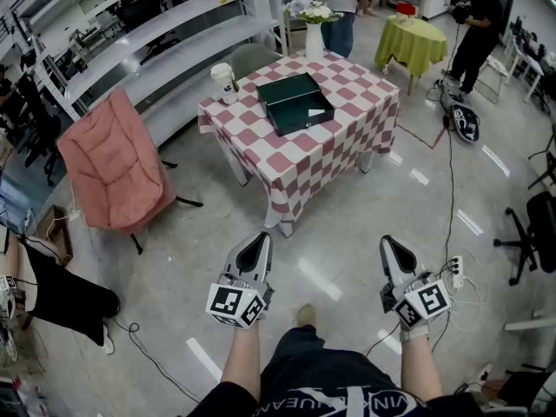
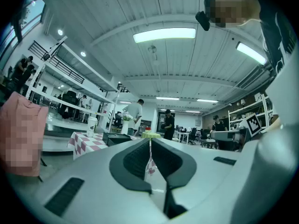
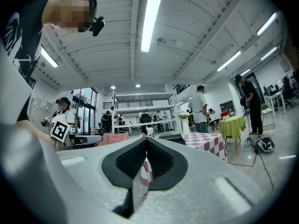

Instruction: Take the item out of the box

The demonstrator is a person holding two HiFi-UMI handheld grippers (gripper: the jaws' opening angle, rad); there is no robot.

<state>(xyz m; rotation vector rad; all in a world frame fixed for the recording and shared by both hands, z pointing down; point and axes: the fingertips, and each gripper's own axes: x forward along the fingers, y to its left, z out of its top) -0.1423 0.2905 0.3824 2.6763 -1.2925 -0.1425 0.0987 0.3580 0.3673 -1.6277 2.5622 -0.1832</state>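
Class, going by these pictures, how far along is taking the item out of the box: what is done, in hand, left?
Done: nothing shows yet. The box sits on the table, across open floor from the person. In hand: nothing. The left gripper and right gripper are both shut and empty, held level. Left: walk up, reach the box and take the item out.

Ahead of me the table (image 1: 360,102) stands on the pale floor (image 1: 347,250), covered by a red-and-white checked cloth (image 1: 295,181) that hangs over its edges. A dark green box (image 1: 295,102) lies flat near its middle. A paper cup (image 1: 224,82) stands at its left corner and a white vase (image 1: 314,40) of flowers at its far corner, both apart from the box.
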